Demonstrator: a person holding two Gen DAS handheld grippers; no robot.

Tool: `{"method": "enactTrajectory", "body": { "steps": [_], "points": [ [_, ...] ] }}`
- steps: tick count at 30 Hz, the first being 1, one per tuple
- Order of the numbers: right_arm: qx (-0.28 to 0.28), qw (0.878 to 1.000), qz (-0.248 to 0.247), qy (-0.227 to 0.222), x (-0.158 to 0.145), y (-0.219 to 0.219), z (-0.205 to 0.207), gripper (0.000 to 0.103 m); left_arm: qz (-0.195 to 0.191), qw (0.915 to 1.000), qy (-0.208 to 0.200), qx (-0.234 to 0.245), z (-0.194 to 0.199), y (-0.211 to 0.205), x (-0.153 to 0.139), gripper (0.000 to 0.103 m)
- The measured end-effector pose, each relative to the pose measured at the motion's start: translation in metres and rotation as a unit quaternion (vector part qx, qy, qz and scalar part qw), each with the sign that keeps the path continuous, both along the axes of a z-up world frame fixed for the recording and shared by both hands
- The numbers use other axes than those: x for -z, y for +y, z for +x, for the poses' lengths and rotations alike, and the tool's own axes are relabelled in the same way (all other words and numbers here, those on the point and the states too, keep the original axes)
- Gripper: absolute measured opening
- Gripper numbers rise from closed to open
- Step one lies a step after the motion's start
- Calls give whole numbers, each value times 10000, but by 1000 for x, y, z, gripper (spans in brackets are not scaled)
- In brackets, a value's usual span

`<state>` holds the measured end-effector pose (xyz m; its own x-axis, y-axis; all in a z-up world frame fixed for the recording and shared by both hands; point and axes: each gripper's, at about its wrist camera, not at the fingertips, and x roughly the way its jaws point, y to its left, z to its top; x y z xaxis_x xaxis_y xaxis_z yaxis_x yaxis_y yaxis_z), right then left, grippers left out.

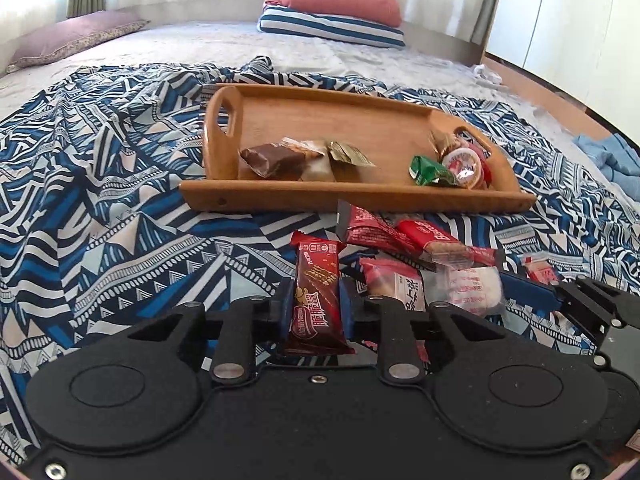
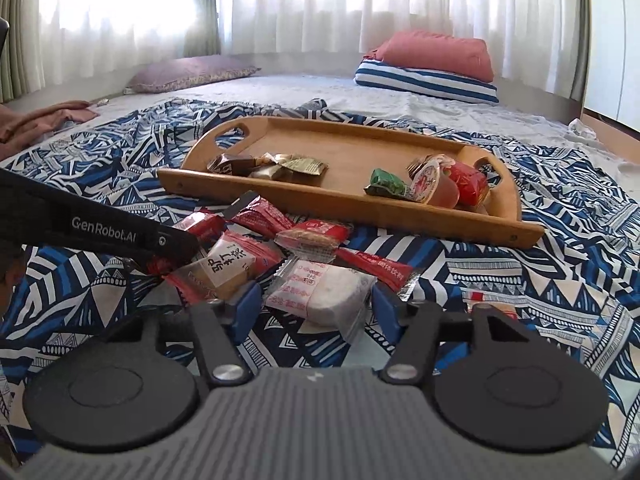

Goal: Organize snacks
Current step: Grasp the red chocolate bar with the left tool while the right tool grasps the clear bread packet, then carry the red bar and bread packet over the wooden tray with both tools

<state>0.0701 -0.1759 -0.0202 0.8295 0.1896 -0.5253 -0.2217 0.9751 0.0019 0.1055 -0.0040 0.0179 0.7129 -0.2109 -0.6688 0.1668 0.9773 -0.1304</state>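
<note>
Left claw (image 1: 316, 304) gripped a chocolate wafer bar (image 1: 318, 300). Right claw (image 2: 316, 306) stood open around a white pastry packet (image 2: 320, 290). Wooden tray (image 1: 360, 196) lay just ahead on blue patterned cloth (image 1: 100, 200); pillows (image 2: 432, 64) and curtained window (image 2: 280, 4) beyond.

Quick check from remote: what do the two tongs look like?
Left tongs: matte black body, round discs, silver pivot screws, blue fingers. Right tongs: ribbed grey centre, black discs, blue fingers. The right view shows white "GenRobot.AI" lettering along the left one's side. No cables or sleeves visible.
</note>
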Motion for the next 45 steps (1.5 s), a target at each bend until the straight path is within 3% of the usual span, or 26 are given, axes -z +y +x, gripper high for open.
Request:
{"method": "enactTrajectory", "body": {
  "steps": [19, 31, 45],
  "points": [
    [291, 9989, 100, -360, -42, -12, -8, 62, 13, 9995, -319, -45, 0, 5, -32, 22],
    [605, 9967, 112, -523, -63, -33, 15, 62, -24, 9992, -404, -39, 20, 3, -51, 22],
    [868, 9948, 376, -369, -73, -61, 49, 62, -55, 9989, -473, -44, 55, 2, -69, 22]
  ]
}}
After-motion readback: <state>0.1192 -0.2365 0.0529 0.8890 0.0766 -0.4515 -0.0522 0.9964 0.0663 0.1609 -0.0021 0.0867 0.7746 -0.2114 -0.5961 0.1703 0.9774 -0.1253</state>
